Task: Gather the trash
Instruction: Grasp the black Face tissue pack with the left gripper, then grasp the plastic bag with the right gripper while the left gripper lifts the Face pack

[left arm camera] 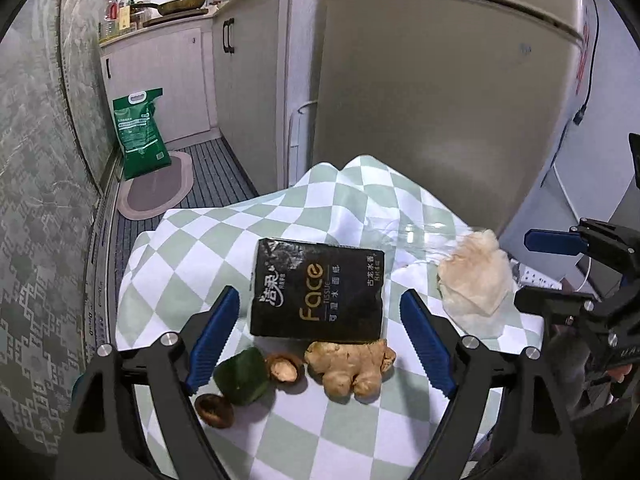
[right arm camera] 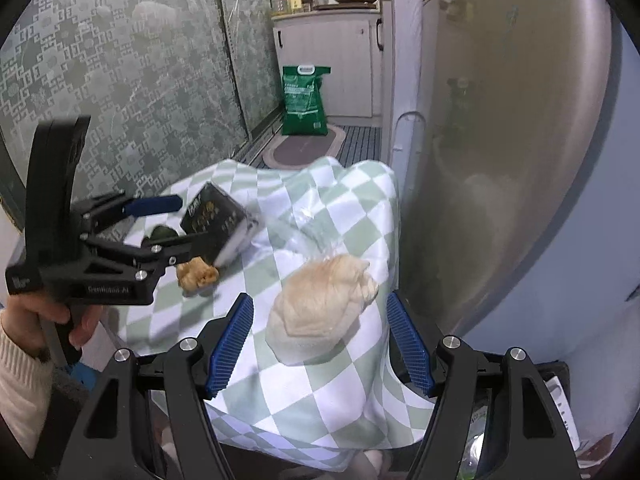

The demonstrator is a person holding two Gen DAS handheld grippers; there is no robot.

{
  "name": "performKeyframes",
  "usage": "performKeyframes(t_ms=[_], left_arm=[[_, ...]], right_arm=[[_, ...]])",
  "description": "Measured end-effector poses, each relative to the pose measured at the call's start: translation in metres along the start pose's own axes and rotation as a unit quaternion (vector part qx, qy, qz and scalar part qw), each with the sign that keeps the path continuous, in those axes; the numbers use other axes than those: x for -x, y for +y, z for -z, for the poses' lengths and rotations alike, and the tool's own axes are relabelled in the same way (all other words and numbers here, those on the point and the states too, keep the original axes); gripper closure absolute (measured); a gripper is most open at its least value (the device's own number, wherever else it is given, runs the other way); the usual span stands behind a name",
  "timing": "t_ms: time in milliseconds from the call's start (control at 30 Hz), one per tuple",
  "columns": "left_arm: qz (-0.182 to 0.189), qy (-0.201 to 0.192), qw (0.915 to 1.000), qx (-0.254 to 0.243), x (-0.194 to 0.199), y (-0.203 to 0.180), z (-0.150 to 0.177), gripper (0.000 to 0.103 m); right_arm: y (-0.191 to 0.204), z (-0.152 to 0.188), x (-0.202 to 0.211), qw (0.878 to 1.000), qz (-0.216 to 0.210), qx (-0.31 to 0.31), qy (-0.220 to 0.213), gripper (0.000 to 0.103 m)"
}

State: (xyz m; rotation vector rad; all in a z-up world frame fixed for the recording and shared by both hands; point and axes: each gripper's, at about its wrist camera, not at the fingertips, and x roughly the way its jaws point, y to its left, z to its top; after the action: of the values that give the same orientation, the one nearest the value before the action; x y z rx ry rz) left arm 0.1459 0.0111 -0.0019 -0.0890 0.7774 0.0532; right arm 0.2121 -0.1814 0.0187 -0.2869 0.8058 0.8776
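Left wrist view: left gripper (left arm camera: 320, 332) jaws spread wide, nothing clamped, blue pads either side of the black tissue pack (left arm camera: 318, 286) without touching it. Pack lies flat on the green-white checked cloth (left arm camera: 192, 248). Just in front of it: ginger root (left arm camera: 352, 366), green vegetable piece (left arm camera: 241, 376), two brown mushrooms (left arm camera: 285, 366). Crumpled tissue wad (left arm camera: 476, 276), the obvious trash, sits on the cloth right of the pack, next to a clear plastic wrapper (left arm camera: 420, 236). Right gripper (left arm camera: 560, 268) enters from the right edge, close by the wad. Fridge (left arm camera: 440, 100) behind the table, green sack (left arm camera: 140, 132) on the floor. Right wrist view: right gripper (right arm camera: 320, 344) jaws apart, straddling the wad (right arm camera: 320, 316), pads clear of it on both sides, not gripping. Left gripper (right arm camera: 176, 224) at left, over the pack (right arm camera: 218, 222) and ginger (right arm camera: 198, 276), held by a hand (right arm camera: 52, 320) in a cream sleeve.
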Motion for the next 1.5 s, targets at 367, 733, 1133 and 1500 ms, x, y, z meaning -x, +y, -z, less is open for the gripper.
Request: performKeyframes(t_ms=[367, 733, 1133, 1500], left_arm=[[-0.022, 0.038, 0.9989, 0.015, -0.021, -0.002, -0.009, 0.018], [-0.026, 0.023, 0.9989, 0.031, -0.022, 0.0, -0.006, 0.031], [-0.015, -0.021, 0.9993, 0.028, 0.004, -0.005, 0.002, 0.031], [-0.001, -0.084, 0.9952, 0.051, 0.038, 0.003, 0.014, 0.031]], right_arm=[[0.006, -0.002, -0.004, 1.0, -0.006, 0.018, 0.002, 0.033], [-0.002, 0.003, -0.015, 1.0, 0.006, 0.014, 0.014, 0.047], [0.008, 0.003, -0.029, 0.999, 0.03, 0.026, 0.024, 0.071], [0.009, -0.002, -0.002, 0.998, 0.057, 0.035, -0.004, 0.093]])
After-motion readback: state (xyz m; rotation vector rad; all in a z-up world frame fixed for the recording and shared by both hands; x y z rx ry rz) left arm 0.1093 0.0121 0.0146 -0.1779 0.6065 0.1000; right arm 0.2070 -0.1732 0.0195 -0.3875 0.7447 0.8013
